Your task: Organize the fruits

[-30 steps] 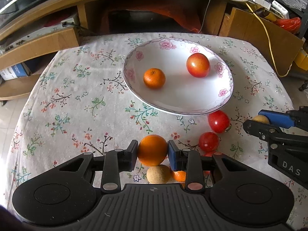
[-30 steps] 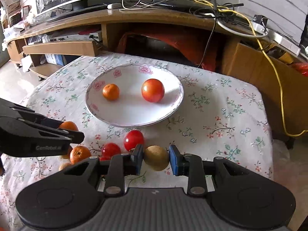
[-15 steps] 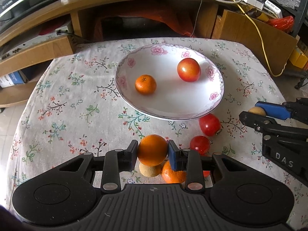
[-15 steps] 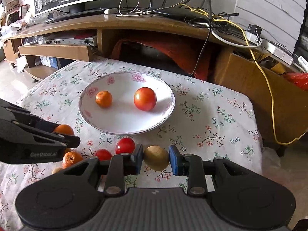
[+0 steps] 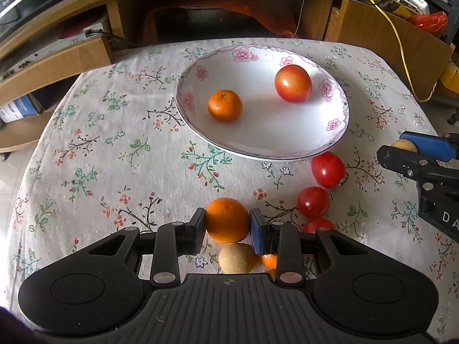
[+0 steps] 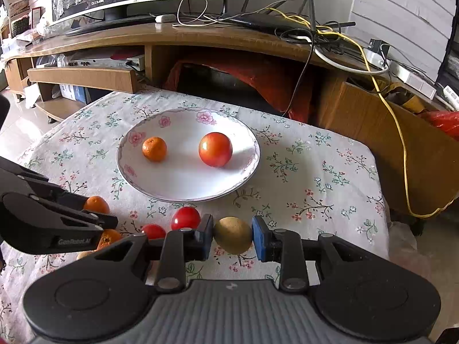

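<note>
Your left gripper (image 5: 228, 225) is squeezing an orange (image 5: 227, 219) above the flowery tablecloth (image 5: 114, 149) — your right gripper (image 6: 233, 236) is squeezing a yellow-brown fruit (image 6: 233, 235). The plate (image 6: 183, 186) just ahead holds a small orange (image 6: 154, 149) and a big tomato (image 6: 215, 149) — three red tomatoes (image 5: 328, 169) sit just beside it

Orange (image 5: 227, 220), tan fruit (image 6: 233, 235), both gripped

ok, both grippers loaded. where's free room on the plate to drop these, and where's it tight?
Bare room: the plate's near half, below the small orange and tomato, plus the gap between those two. The cloth left of the plate is open too. Crowded: the near-right rim, where loose red tomatoes sit against it, between left gripper and right gripper.
</note>
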`<state>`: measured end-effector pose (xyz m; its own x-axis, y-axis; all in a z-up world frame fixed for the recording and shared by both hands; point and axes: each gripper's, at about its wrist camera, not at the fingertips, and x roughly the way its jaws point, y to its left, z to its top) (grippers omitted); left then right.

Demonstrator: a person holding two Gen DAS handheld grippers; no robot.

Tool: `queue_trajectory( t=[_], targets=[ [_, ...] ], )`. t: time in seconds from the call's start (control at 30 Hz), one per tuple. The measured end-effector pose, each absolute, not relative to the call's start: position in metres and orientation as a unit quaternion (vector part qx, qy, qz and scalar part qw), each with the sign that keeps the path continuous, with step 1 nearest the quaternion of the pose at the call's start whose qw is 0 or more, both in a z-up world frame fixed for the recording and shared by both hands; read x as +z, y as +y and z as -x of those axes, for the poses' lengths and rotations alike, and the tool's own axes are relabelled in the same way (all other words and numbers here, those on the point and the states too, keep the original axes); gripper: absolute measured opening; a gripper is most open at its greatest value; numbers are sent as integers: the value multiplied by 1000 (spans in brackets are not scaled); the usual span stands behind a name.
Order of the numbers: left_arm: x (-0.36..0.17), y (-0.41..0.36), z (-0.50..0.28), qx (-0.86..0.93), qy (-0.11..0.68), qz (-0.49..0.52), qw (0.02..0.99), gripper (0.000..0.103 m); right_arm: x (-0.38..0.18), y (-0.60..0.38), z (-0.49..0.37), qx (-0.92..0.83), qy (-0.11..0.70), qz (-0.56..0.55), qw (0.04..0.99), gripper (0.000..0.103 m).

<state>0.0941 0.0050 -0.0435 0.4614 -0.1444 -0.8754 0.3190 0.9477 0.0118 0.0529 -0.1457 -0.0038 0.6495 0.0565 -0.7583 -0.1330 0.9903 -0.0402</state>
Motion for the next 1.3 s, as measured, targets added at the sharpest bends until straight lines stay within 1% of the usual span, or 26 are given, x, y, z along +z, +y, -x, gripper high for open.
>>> queue_trajectory(
  t=[0.3, 0.47, 0.57, 0.63, 0.67, 0.7, 0.77, 0.83, 0.9, 0.97, 1.03, 1.23, 1.3],
  targets=[
    [-46, 7, -93, -134, 505, -87, 848, 42, -5, -146, -54, 56, 422, 44, 904, 31],
    [-45, 13, -98, -128, 509, -74, 848, 33, -5, -145, -54, 59, 423, 42, 903, 31],
    [-44, 13, -100, -128, 508, -68, 849, 33, -5, -146, -54, 60, 423, 41, 903, 31],
    [-44, 12, -100, -130, 507, -66, 850, 35, -6, -147, -55, 59, 425, 38, 902, 31],
    [-43, 12, -101, -134, 506, -64, 850, 38, -7, -148, -55, 60, 426, 36, 902, 31],
    [-42, 11, -101, -137, 503, -61, 851, 38, -7, -148, -55, 61, 427, 35, 902, 31],
    [-40, 8, -102, -145, 495, -60, 855, 45, -7, -148, -55, 60, 427, 34, 901, 31],
    [-40, 3, -104, -151, 493, -66, 854, 47, -8, -150, -55, 59, 427, 32, 902, 31],
    [-42, -1, -105, -160, 492, -66, 853, 51, -9, -153, -56, 55, 429, 29, 901, 31],
    [-42, -5, -106, -166, 493, -69, 851, 57, -10, -155, -57, 53, 430, 26, 901, 31],
    [-41, -6, -106, -178, 493, -63, 849, 61, -10, -156, -57, 53, 431, 24, 900, 31],
    [-38, -10, -105, -191, 486, -53, 851, 62, -10, -160, -58, 52, 433, 16, 900, 31],
    [-40, -14, -108, -186, 479, -57, 856, 60, -11, -160, -58, 51, 434, 15, 899, 31]
  ],
)
